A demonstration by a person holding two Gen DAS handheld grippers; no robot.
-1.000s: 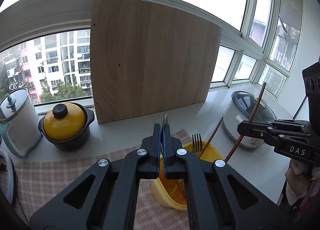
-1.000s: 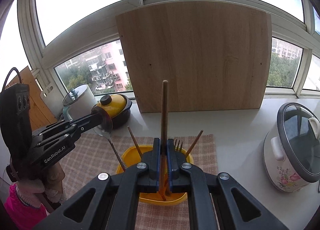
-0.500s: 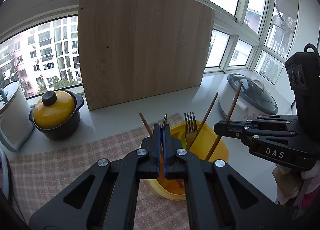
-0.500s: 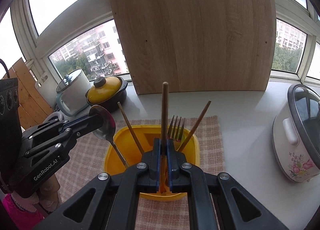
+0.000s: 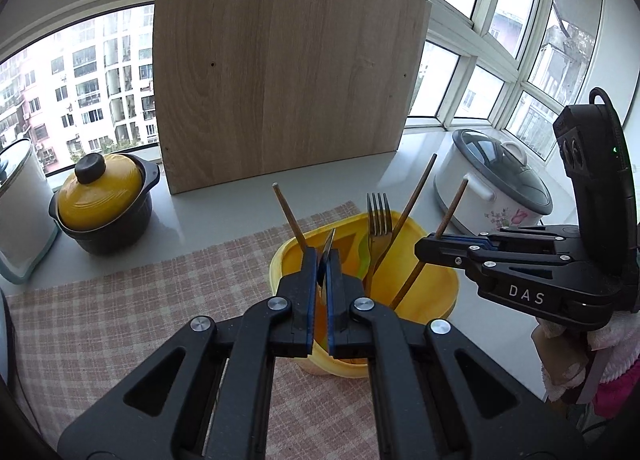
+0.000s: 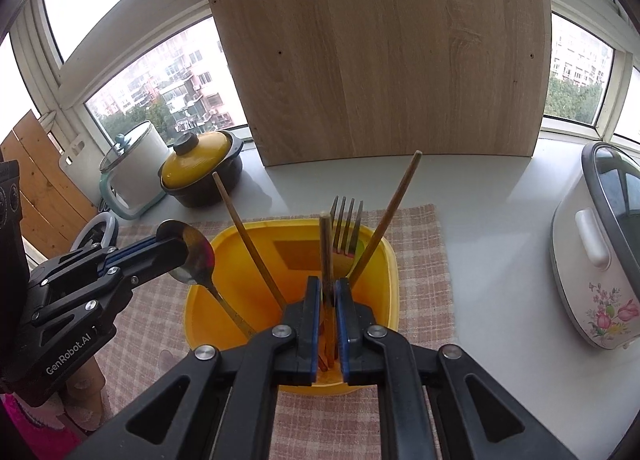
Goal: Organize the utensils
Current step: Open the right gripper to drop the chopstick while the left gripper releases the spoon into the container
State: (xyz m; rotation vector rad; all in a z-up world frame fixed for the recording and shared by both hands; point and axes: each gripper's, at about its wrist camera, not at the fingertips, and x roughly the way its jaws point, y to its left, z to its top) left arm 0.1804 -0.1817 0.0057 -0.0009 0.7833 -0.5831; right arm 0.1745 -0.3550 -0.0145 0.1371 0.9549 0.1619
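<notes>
Yellow container (image 6: 390, 260) holds 1 fork (image 6: 347, 226), 3 chopsticks (image 6: 394, 200), 1 spoon (image 6: 196, 256).

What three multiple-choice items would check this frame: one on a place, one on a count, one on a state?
1. The yellow container stands on:
A. the wooden board
B. the checked cloth
C. the rice cooker

2. Forks in the container:
A. none
B. three
C. one

3. The spoon at the left tongs is:
A. bowl end up, handle down into the container
B. lying flat on the cloth
C. bowl end down in the container

Answers:
1 B, the yellow container sits with the checked cloth showing all round it.
2 C, a single fork stands tines up in it.
3 A, the spoon has its bowl up at the left tongs and its handle slanting down inside the container.
</notes>
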